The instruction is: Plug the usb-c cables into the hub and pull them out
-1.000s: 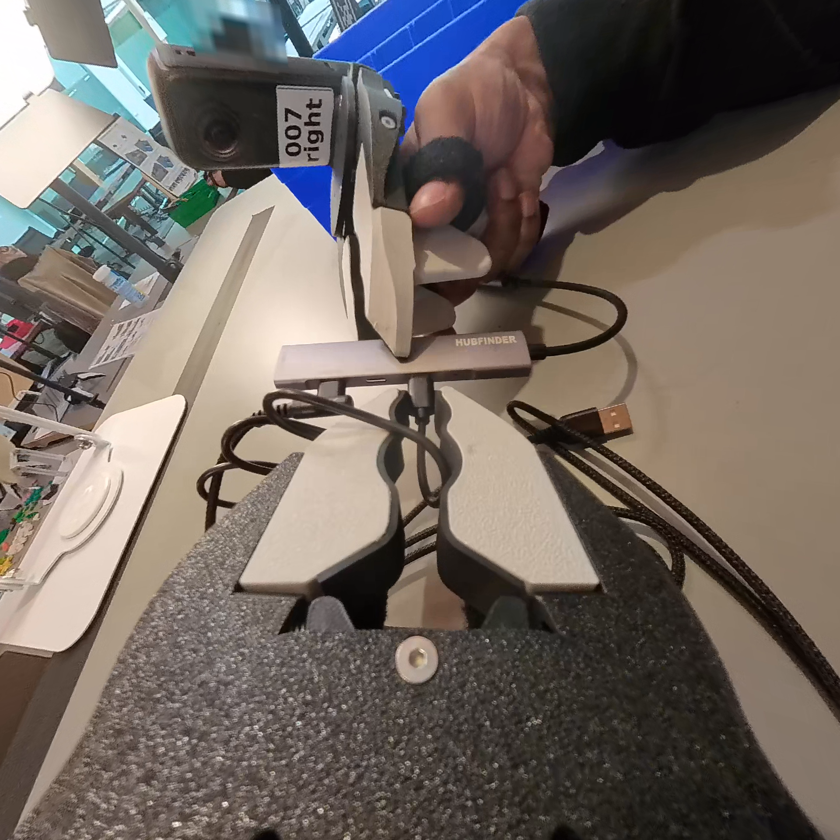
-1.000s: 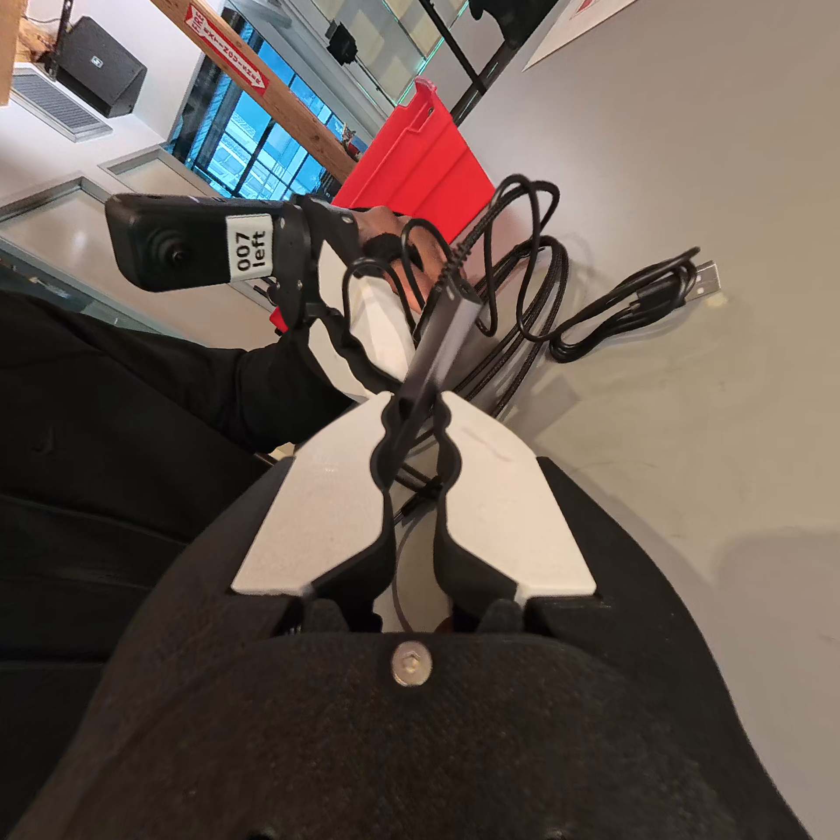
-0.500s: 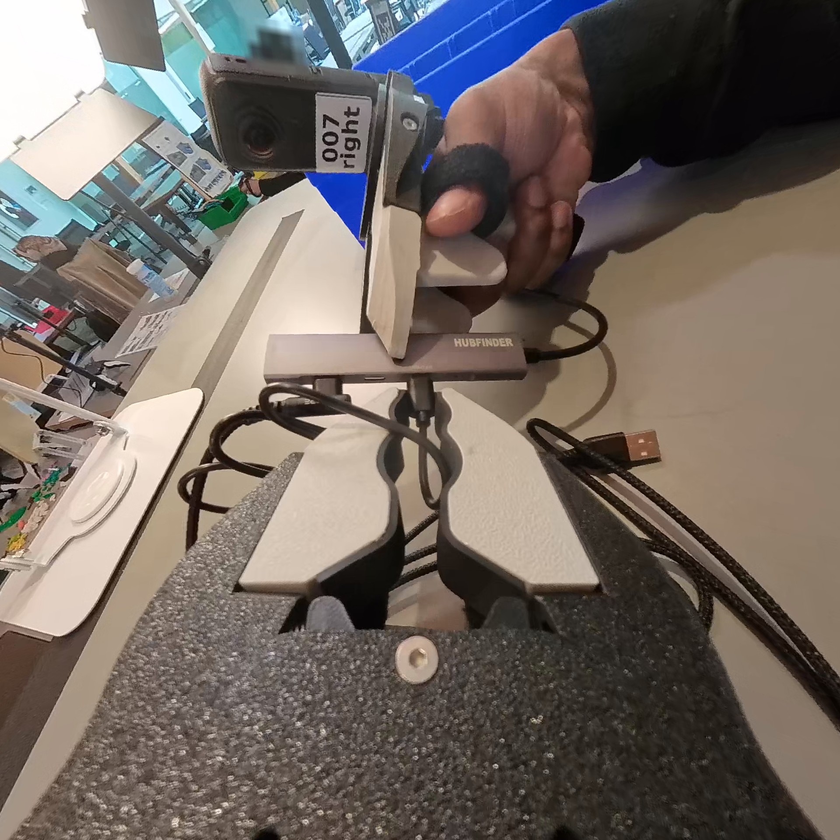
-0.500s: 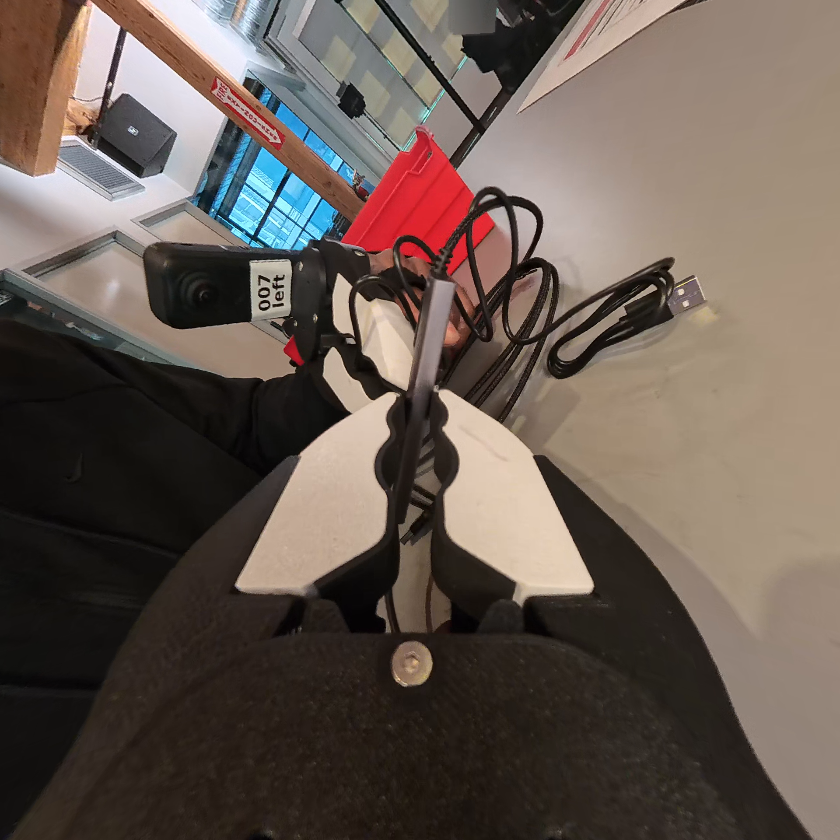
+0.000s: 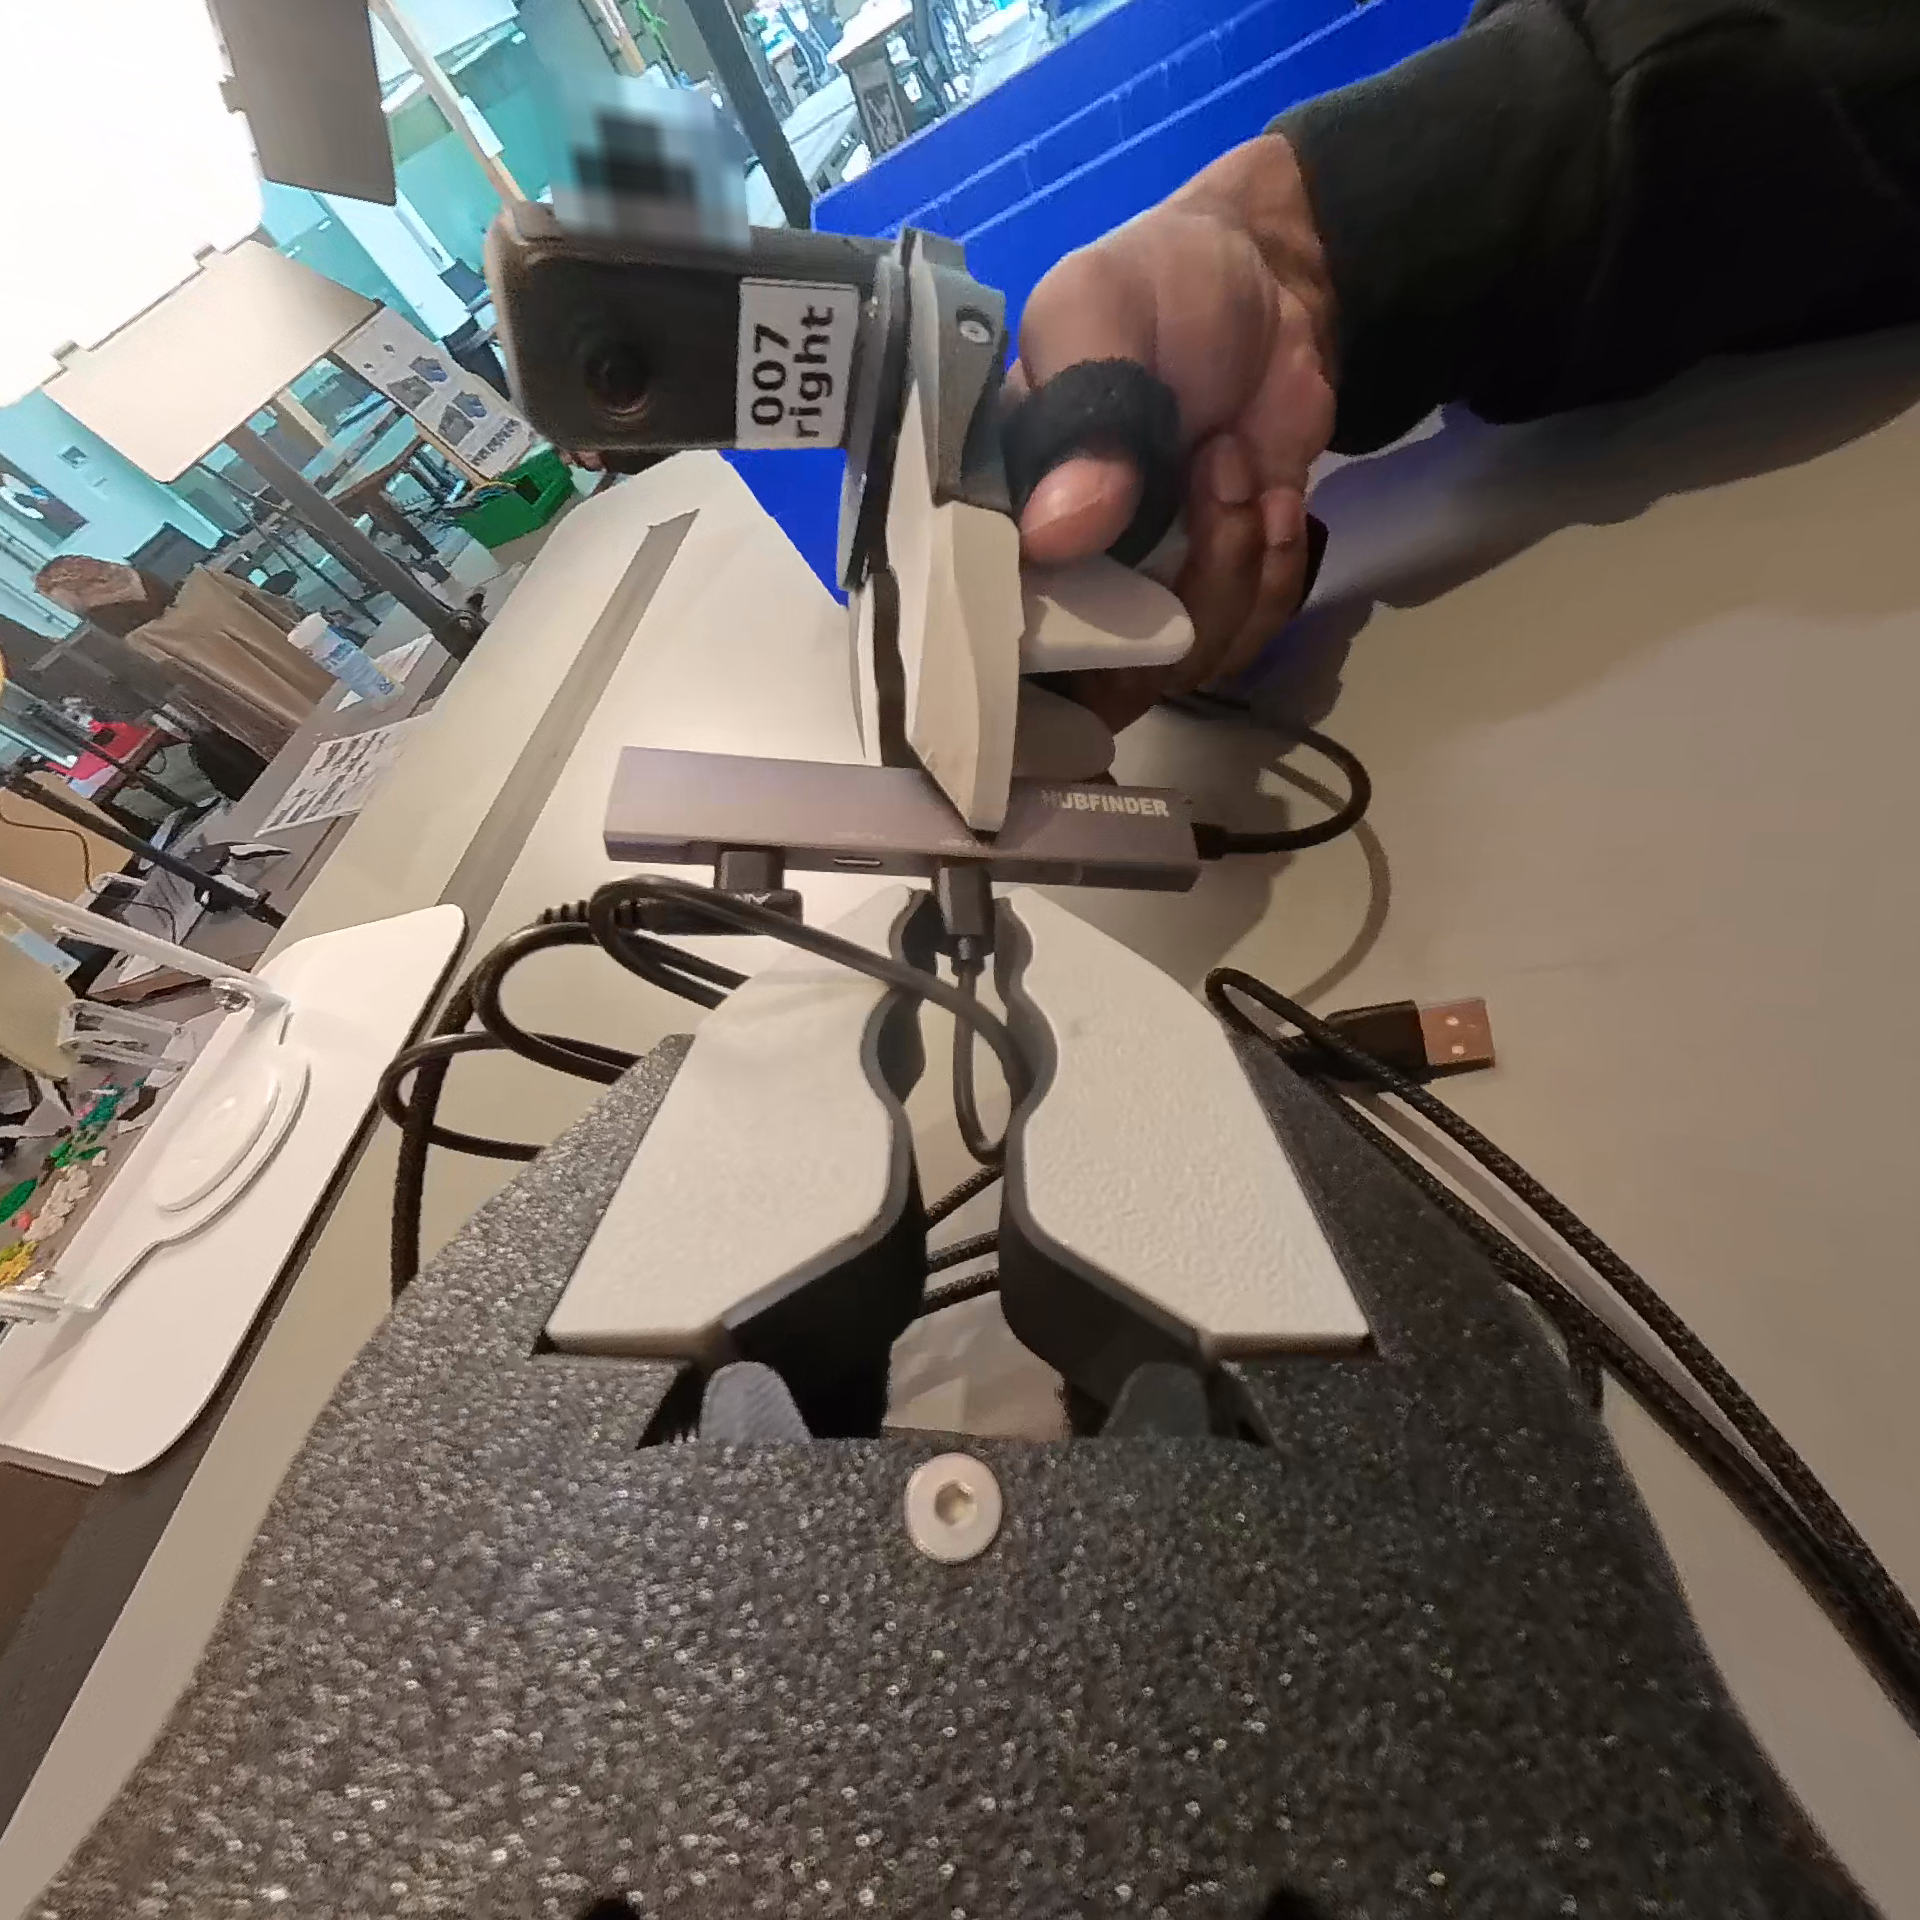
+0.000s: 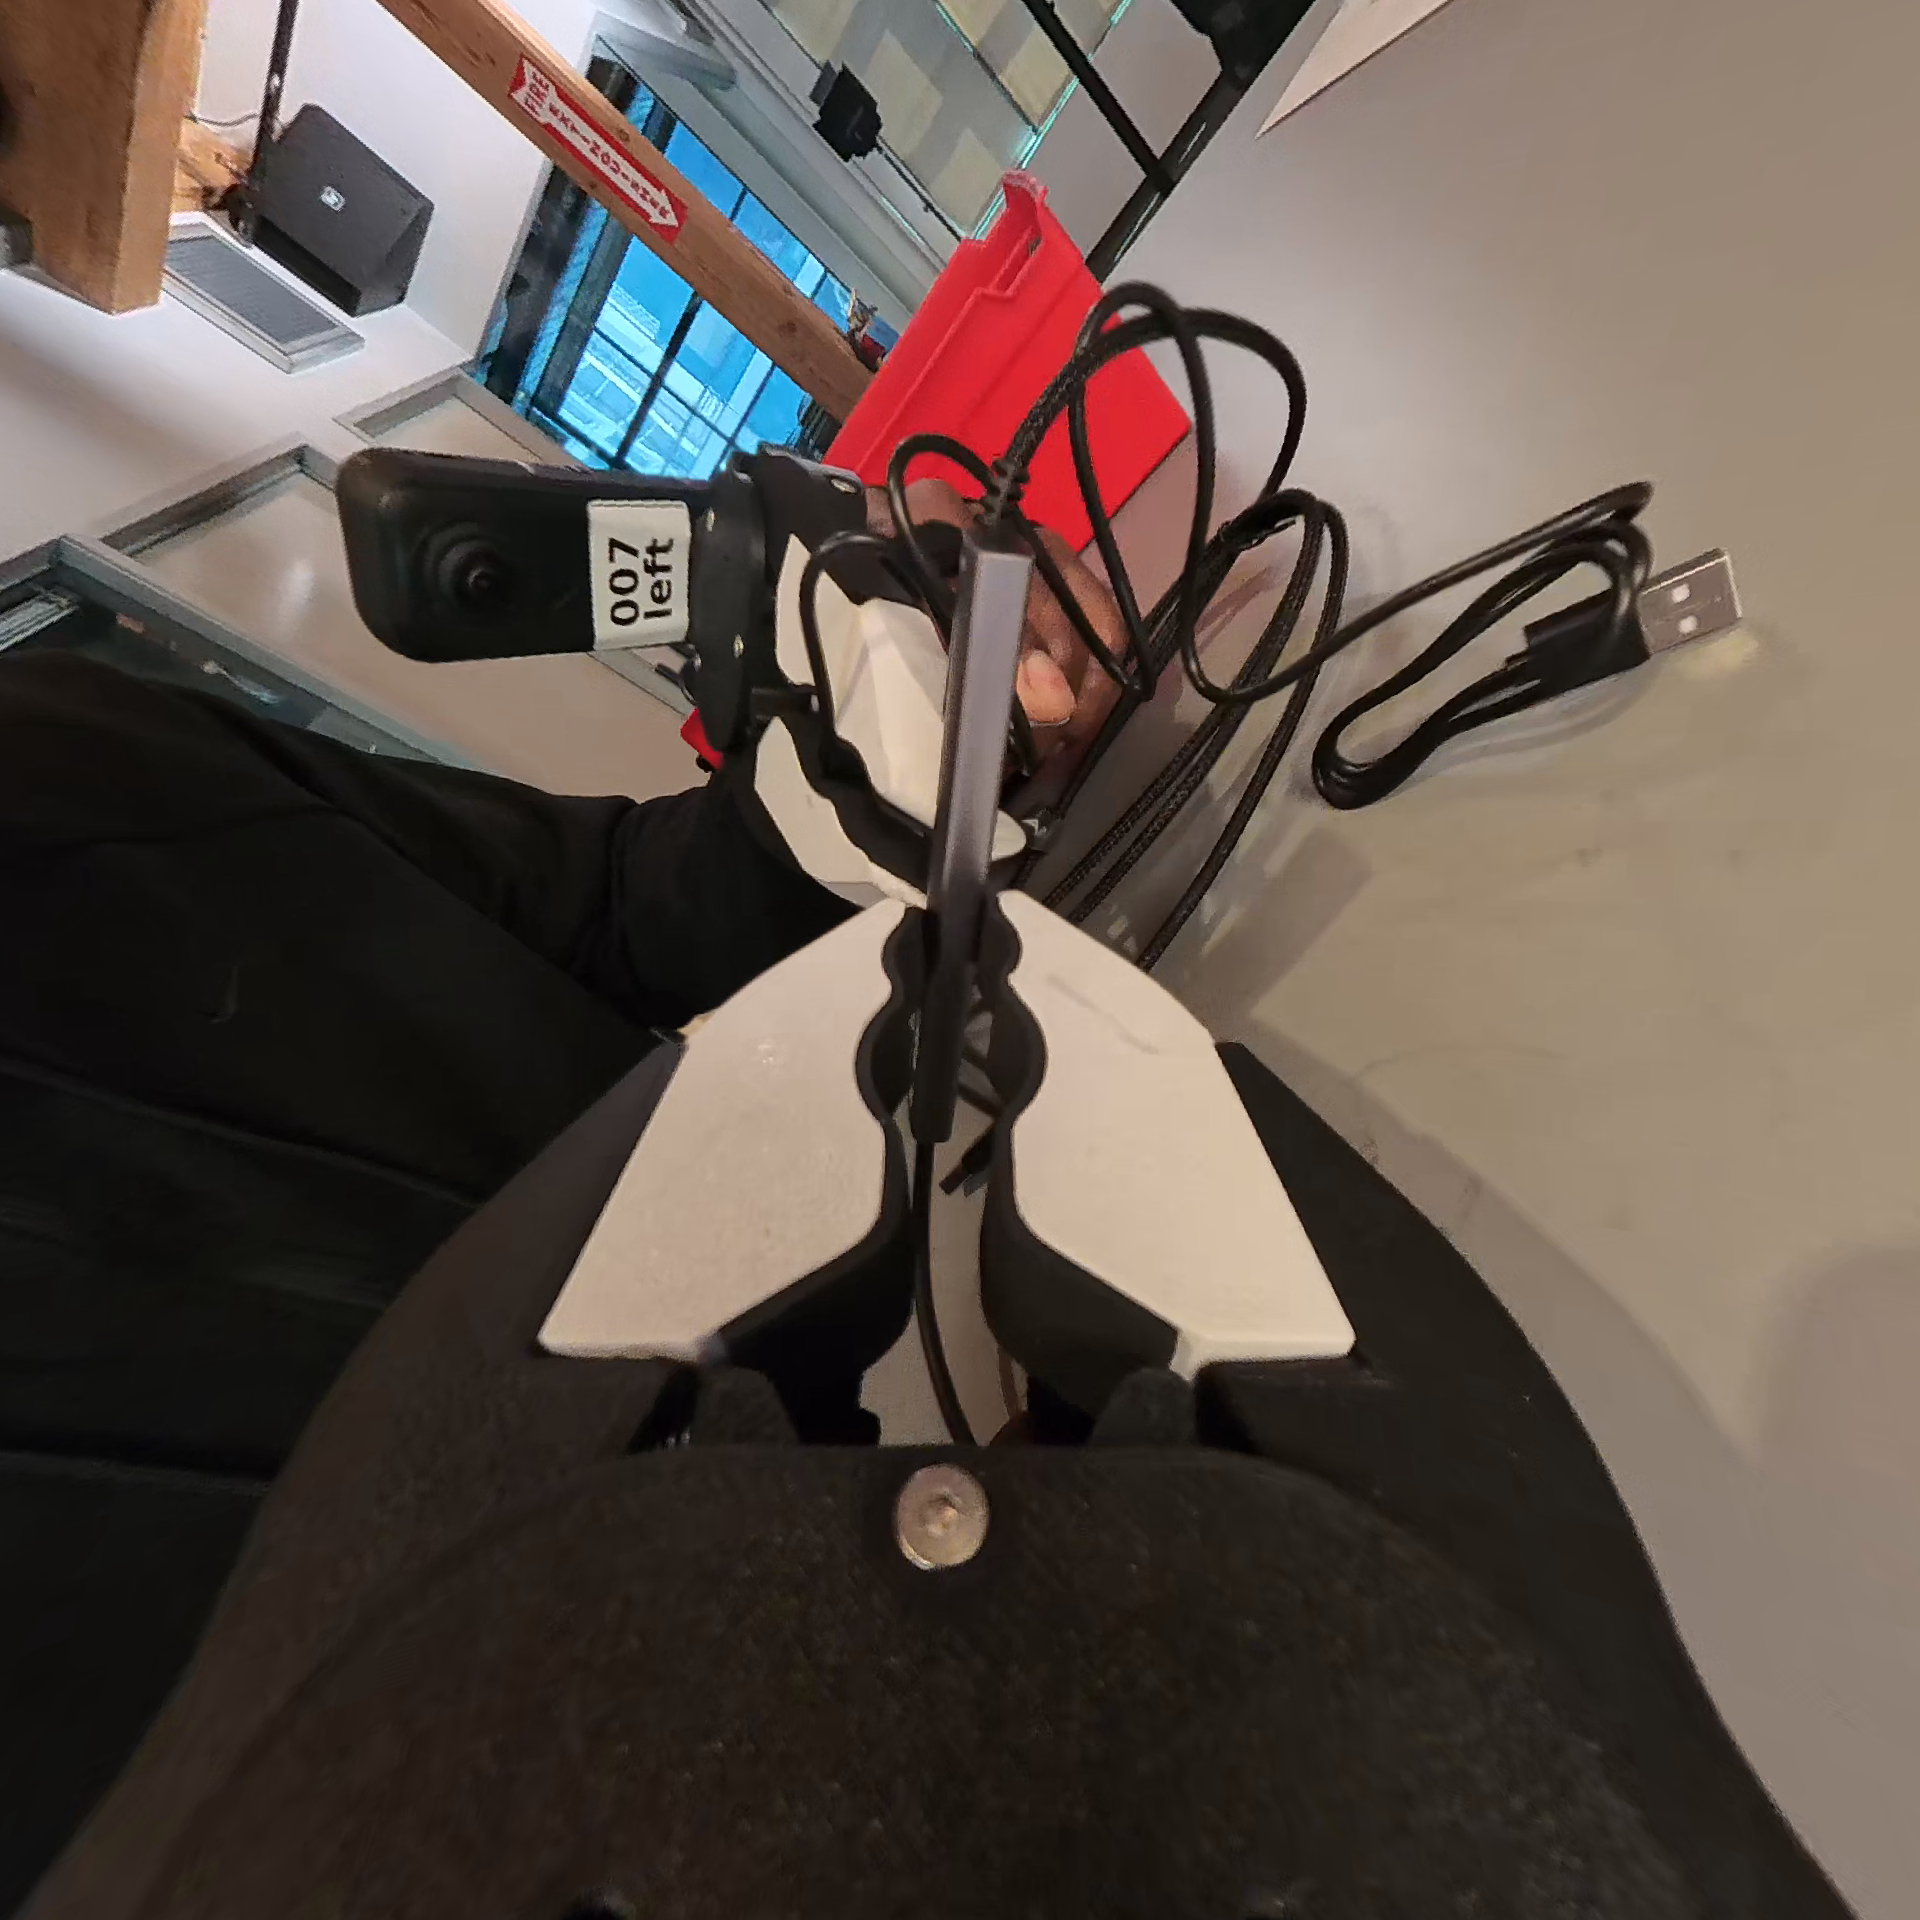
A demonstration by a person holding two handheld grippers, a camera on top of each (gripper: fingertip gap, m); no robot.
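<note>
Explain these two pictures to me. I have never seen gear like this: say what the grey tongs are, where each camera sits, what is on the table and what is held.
There is no robot here. A person holds a pair of hand-worked tongs in each hand, and each pair carries a camera that looks out along its two fingers.

In the left view, the left tongs are closed on a plug seated in the hub. The right tongs come from the far side, worked by a hand, and clamp the hub.

The right view shows the same hub edge-on between the right tongs, with the left tongs behind it.

On the table lie coiled black cables and a loose USB plug.
</note>
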